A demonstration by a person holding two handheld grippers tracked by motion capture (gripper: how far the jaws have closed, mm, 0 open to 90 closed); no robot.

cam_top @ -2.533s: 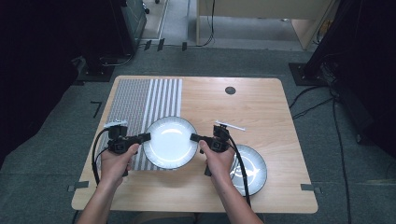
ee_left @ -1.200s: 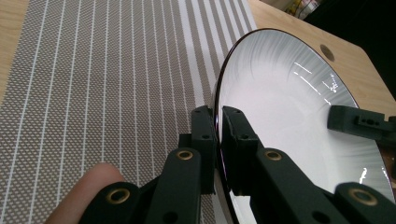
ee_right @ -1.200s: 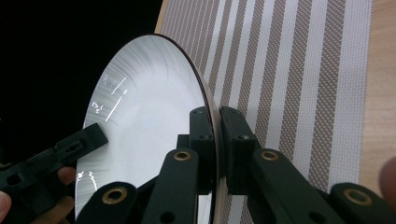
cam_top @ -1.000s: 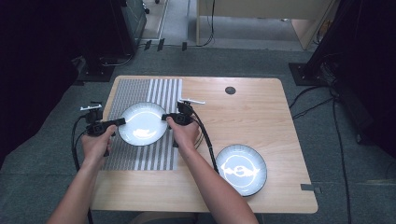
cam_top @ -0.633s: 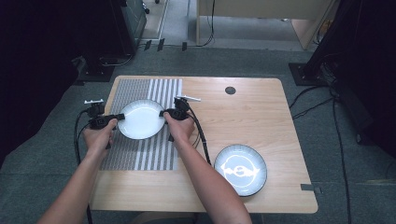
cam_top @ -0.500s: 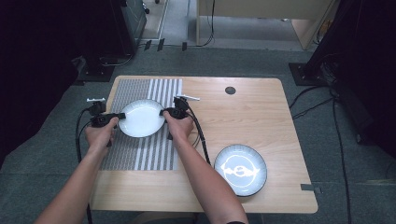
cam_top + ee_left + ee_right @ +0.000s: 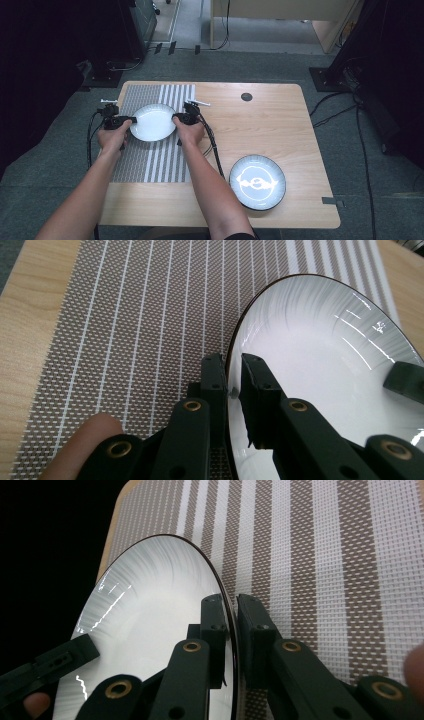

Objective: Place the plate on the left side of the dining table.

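Note:
A white plate [image 7: 152,122] with a thin dark rim is held level between both grippers, low over the striped placemat [image 7: 150,160]; whether its base touches the mat I cannot tell. My left gripper [image 7: 131,120] is shut on the plate's left rim. In the left gripper view its jaws [image 7: 231,362] clamp the rim of the plate [image 7: 320,365]. My right gripper [image 7: 175,118] is shut on the opposite rim. The right gripper view shows those jaws [image 7: 232,602] pinching the plate's edge [image 7: 155,610] above the mat [image 7: 310,555].
A second plate [image 7: 257,181], dark-rimmed with a white pattern, lies near the front right of the wooden table [image 7: 280,125]. A small black round hole [image 7: 246,96] sits at the back. Cables trail from both grippers, and dark equipment stands behind the table's left.
Both grippers have carried the plate left and away from the person, from the table's middle onto the back part of the placemat, and a little lower. The patterned plate has stayed put.

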